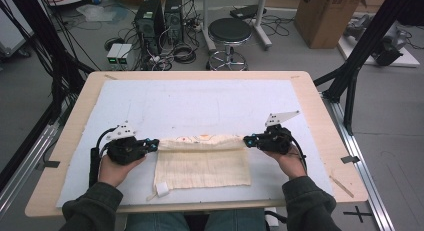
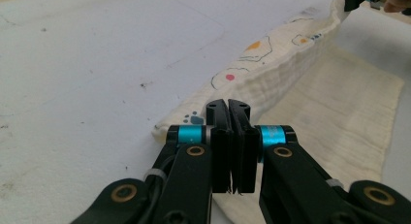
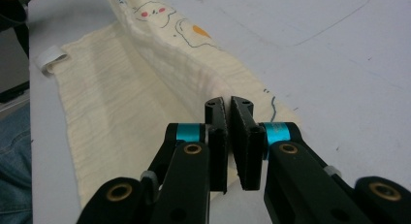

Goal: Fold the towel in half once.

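A cream cloth (image 1: 202,167) lies near the front of the white mat (image 1: 200,98), its far edge raised into a printed fold. My left gripper (image 1: 156,144) is shut on the left end of that fold, and my right gripper (image 1: 246,140) is shut on the right end. In the left gripper view the jaws (image 2: 228,105) meet on the cloth's corner, and the printed fold (image 2: 271,59) runs away to the upper right. In the right gripper view the jaws (image 3: 228,104) pinch the cloth (image 3: 111,103) at its corner. A small white tag (image 1: 161,189) sticks out at the cloth's front left corner.
The mat covers a light wooden table (image 1: 320,121). Behind the table stand a black stool (image 1: 229,33), computer towers (image 1: 159,21) with cables, and a cardboard box (image 1: 325,16). Black frame posts (image 1: 360,51) rise at the right.
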Motion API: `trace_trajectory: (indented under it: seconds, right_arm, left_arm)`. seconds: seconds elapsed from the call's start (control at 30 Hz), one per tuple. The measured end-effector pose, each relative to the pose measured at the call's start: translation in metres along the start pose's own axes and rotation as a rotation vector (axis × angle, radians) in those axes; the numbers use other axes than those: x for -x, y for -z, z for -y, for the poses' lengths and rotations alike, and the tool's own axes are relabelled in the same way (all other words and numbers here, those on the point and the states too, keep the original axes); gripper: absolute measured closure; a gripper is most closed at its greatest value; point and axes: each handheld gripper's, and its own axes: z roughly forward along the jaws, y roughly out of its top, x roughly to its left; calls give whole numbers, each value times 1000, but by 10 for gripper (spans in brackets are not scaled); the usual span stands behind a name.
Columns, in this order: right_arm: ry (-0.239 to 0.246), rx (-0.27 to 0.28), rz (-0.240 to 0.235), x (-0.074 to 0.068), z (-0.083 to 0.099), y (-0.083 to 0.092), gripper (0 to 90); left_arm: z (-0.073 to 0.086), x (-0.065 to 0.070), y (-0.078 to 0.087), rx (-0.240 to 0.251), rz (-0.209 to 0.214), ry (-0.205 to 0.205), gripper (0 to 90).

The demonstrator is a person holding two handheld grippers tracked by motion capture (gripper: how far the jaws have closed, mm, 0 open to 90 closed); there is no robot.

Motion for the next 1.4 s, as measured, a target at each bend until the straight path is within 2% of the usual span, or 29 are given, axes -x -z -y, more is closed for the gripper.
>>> trace_trajectory:
  seconds: [0.13, 0.37, 0.7, 0.9, 1.23, 1.4]
  right_arm:
    - [2, 11, -3, -5, 2, 4, 854]
    - [17, 18, -13, -13, 5, 8, 854]
    - [35, 27, -13, -22, 11, 13, 853]
    - [32, 12, -22, -27, 17, 14, 853]
    - [53, -18, -32, -37, 24, 8, 853]
    - [44, -30, -33, -39, 29, 7, 853]
  left_arm:
    - [2, 4, 4, -1, 3, -14, 875]
    - [11, 9, 8, -3, 13, -6, 874]
    - [18, 20, 13, -26, 20, -47, 872]
    - [24, 27, 16, -43, 22, -75, 872]
    - [33, 33, 25, -45, 24, -90, 872]
    - [37, 37, 25, -60, 36, -100, 872]
